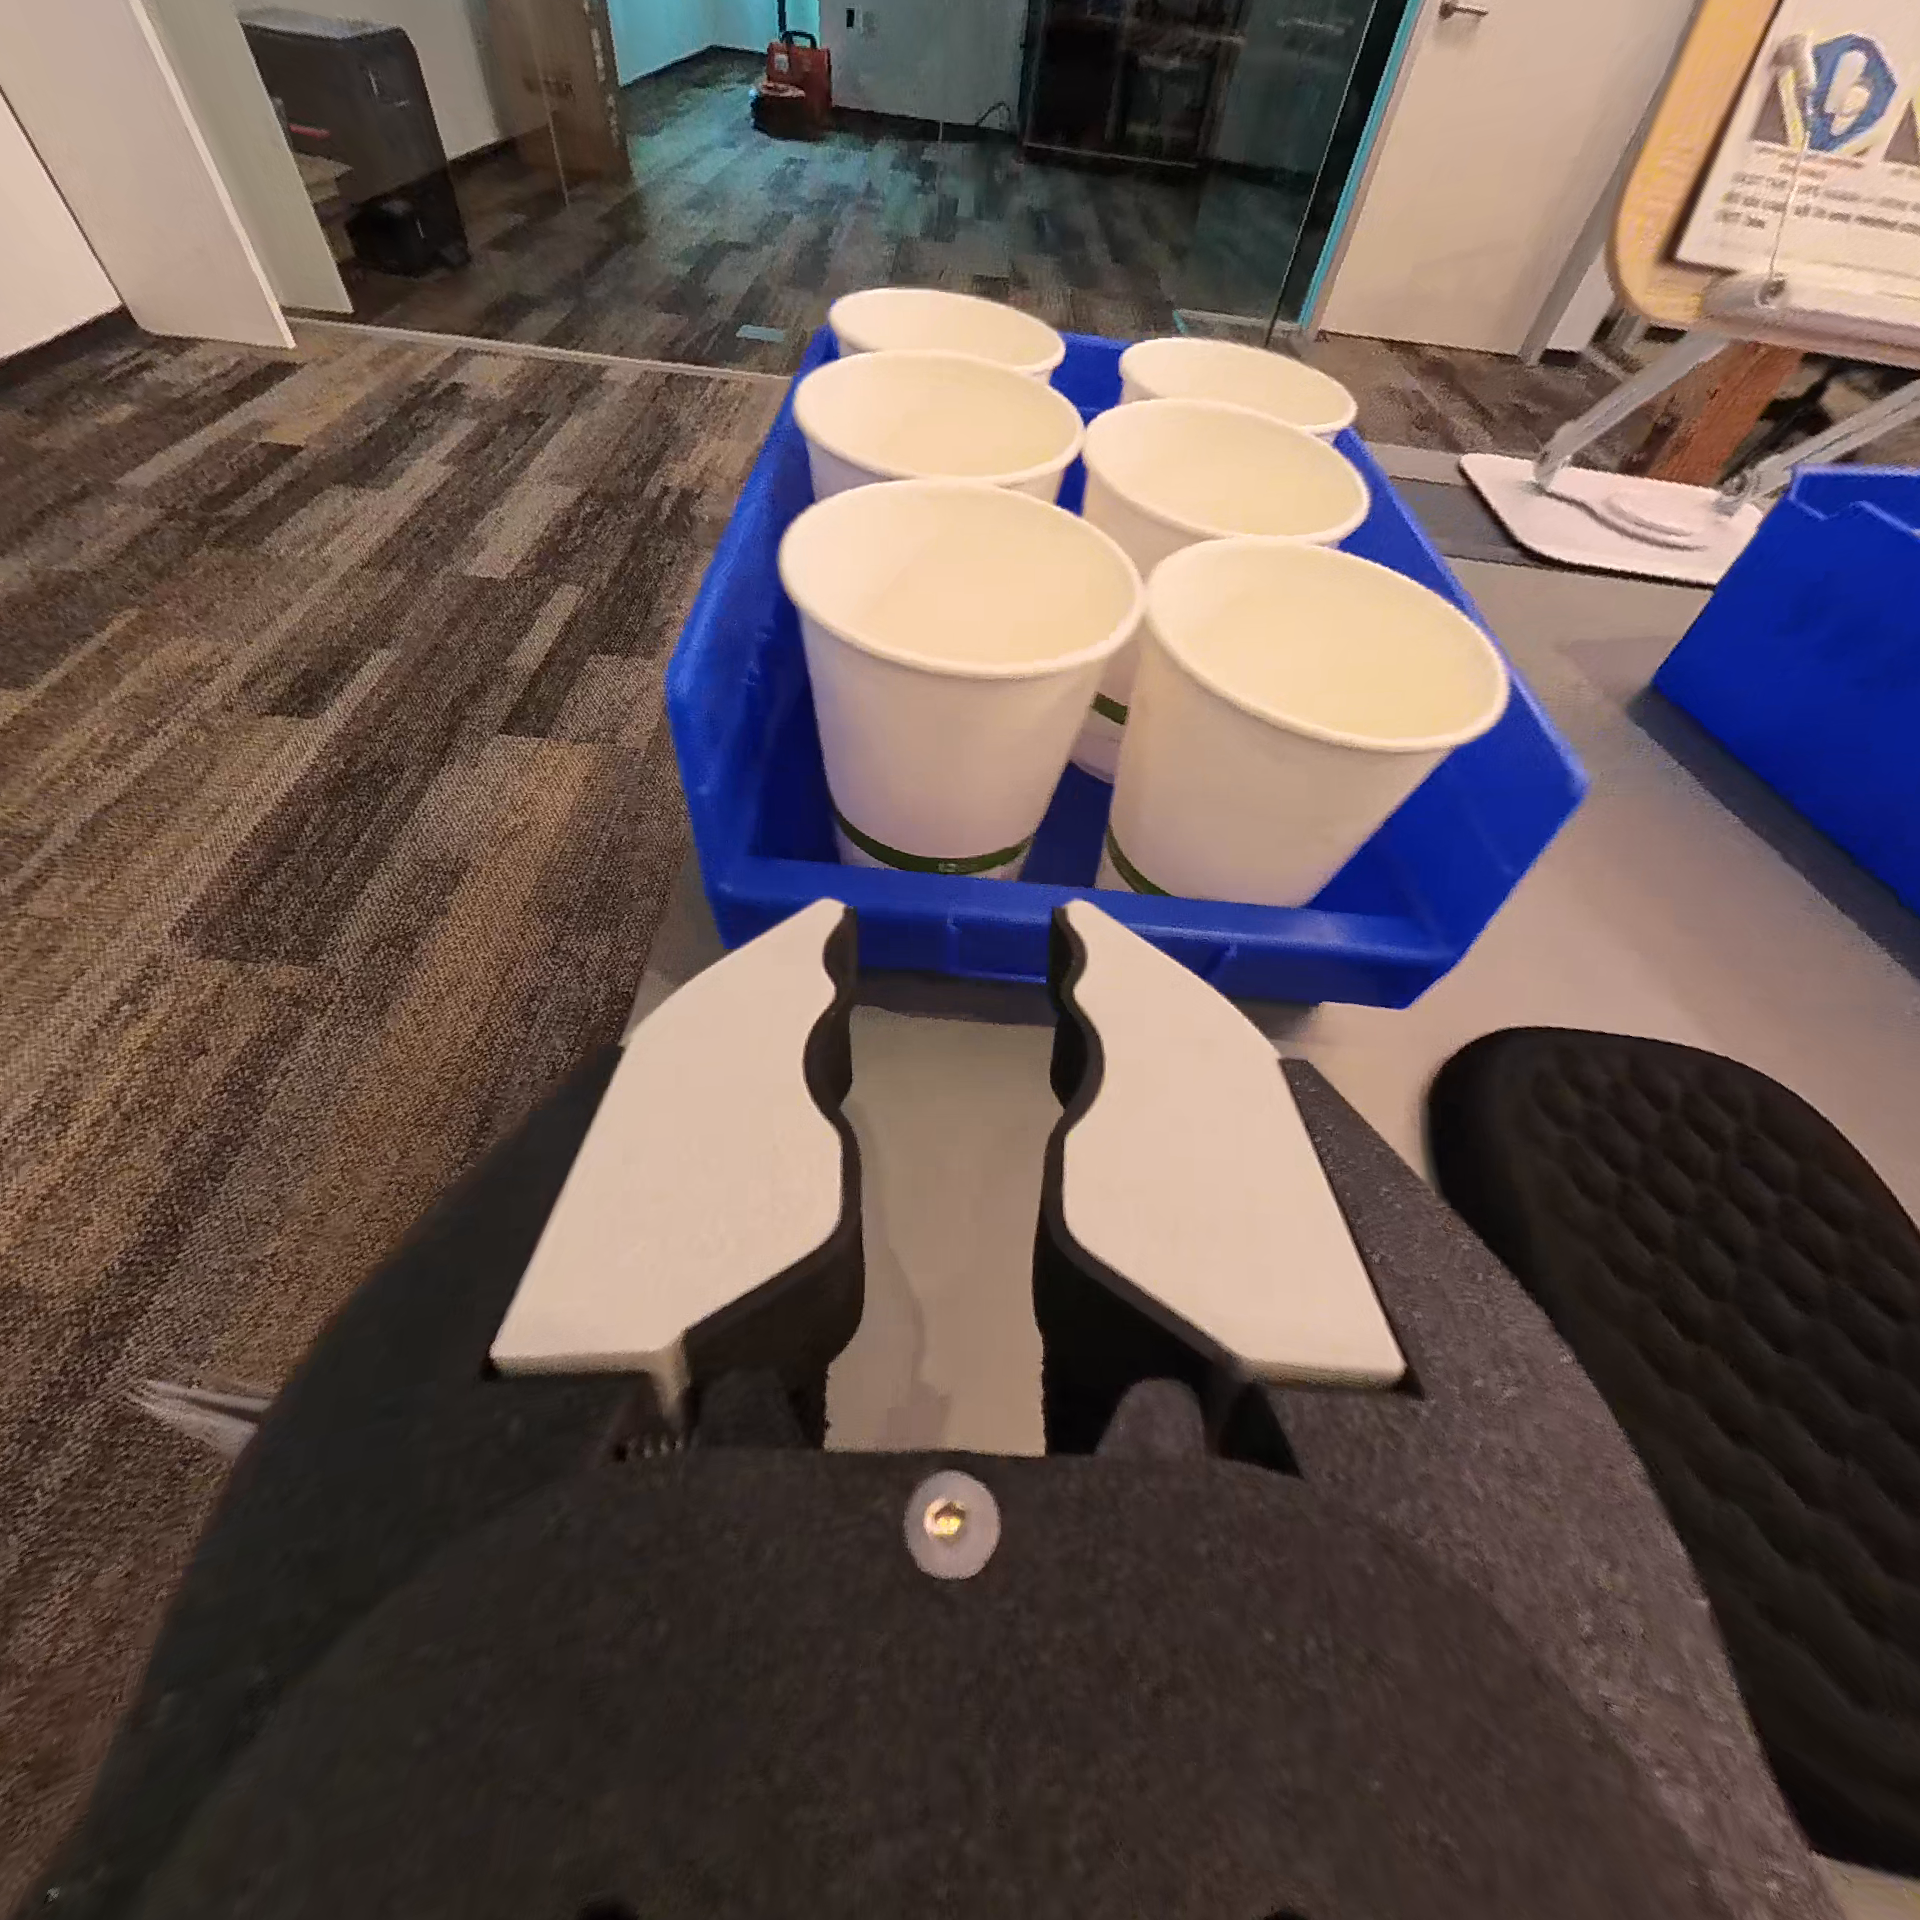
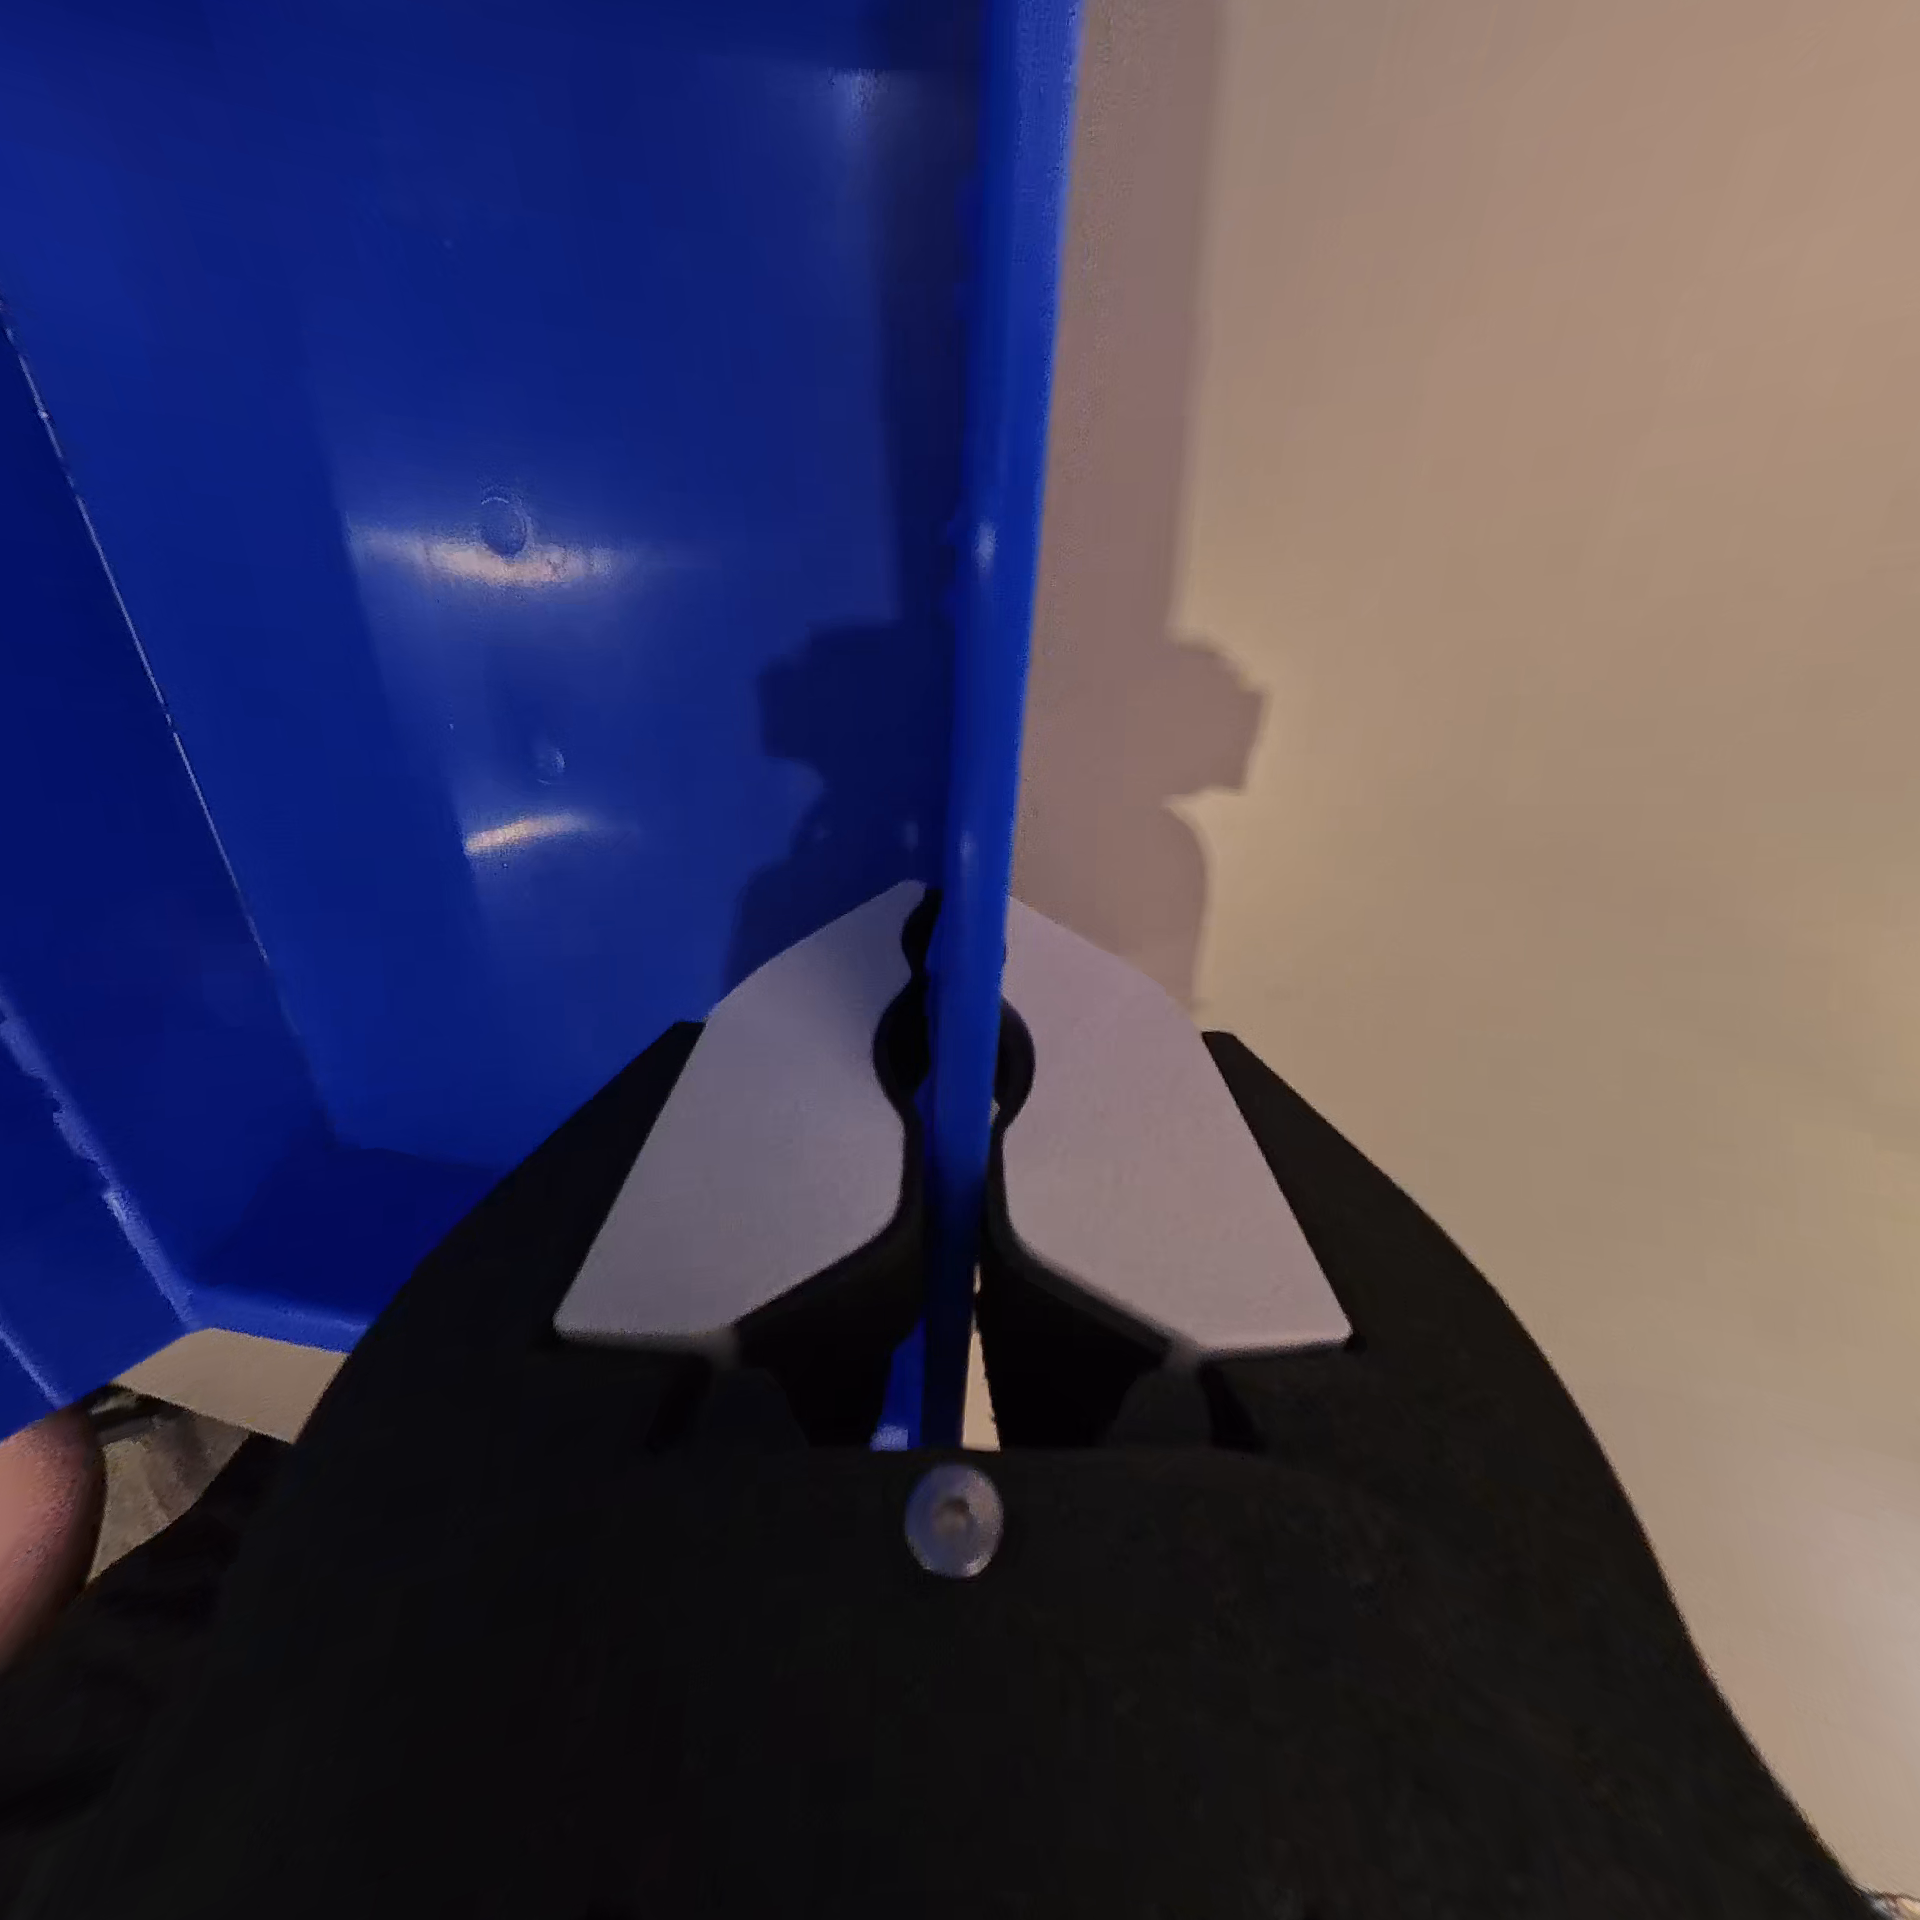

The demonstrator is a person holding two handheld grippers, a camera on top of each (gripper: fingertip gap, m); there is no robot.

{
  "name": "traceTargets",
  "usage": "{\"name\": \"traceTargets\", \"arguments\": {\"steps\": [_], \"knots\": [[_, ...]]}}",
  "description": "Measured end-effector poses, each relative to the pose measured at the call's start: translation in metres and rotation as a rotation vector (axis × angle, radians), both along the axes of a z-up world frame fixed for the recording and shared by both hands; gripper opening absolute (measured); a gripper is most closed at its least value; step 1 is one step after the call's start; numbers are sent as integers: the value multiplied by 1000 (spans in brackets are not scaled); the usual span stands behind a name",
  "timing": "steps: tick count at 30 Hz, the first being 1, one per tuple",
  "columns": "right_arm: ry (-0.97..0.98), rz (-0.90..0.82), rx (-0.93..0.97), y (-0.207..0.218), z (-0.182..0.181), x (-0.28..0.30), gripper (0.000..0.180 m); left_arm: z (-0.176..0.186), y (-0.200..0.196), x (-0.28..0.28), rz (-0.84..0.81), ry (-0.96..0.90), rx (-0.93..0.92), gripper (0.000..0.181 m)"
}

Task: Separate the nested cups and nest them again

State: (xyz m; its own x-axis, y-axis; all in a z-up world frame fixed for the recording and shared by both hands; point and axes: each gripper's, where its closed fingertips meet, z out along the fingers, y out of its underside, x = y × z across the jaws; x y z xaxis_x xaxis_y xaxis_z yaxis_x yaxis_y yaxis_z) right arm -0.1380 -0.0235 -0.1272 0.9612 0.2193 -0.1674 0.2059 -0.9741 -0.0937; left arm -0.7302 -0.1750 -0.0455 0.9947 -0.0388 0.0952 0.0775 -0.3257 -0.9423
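My left gripper (image 1: 951, 961) hangs low over the near part of the grey table (image 1: 1662, 935), jaws spread with only bare table between them, holding nothing. Just right of it lies a black mesh pad (image 1: 1714, 1351).

Straight ahead, almost touching the tips, sits the blue bin (image 1: 727, 748), tight against the table's left edge. Inside I count 6 white cups (image 1: 951, 675) in 2 rows of 3, running away from me. Every one stands upright, mouth up, long axis vertical, base on the bin floor. I can't tell from here whether any is a nested stack or a single cup; the near ones show a green band low down and no second rim.

My read on progress: if these 6 are singles, the separating is done and the re-nesting is all ahead. If they're stacks, nothing has begun. Either way no cup is in a gripper right now.

Over on the right side, my right gripper (image 2: 961, 920) is pressed shut on the thin wall of a second bin (image 2: 499, 540), 1 finger inside, 1 outside. That bin looks empty in the right wrist view. In the left view its corner shows farther right on the table. Beyond it stands a white stand base (image 1: 1600, 520).
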Motion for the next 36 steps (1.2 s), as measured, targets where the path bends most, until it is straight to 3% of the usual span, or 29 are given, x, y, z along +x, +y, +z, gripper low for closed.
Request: {"name": "traceTargets", "arguments": {"steps": [15,23,36], "knots": [[-1,39,-11,4,-1,97,5,10,-17,78,-71,99,-29,31],[-2,-68,-5,-15,-3,226,5,26,-23,96,-41,149,-35,31],[5,-284,-11,-91,-6,442,5,46,-21,143,-22,204,-33,30]]}}
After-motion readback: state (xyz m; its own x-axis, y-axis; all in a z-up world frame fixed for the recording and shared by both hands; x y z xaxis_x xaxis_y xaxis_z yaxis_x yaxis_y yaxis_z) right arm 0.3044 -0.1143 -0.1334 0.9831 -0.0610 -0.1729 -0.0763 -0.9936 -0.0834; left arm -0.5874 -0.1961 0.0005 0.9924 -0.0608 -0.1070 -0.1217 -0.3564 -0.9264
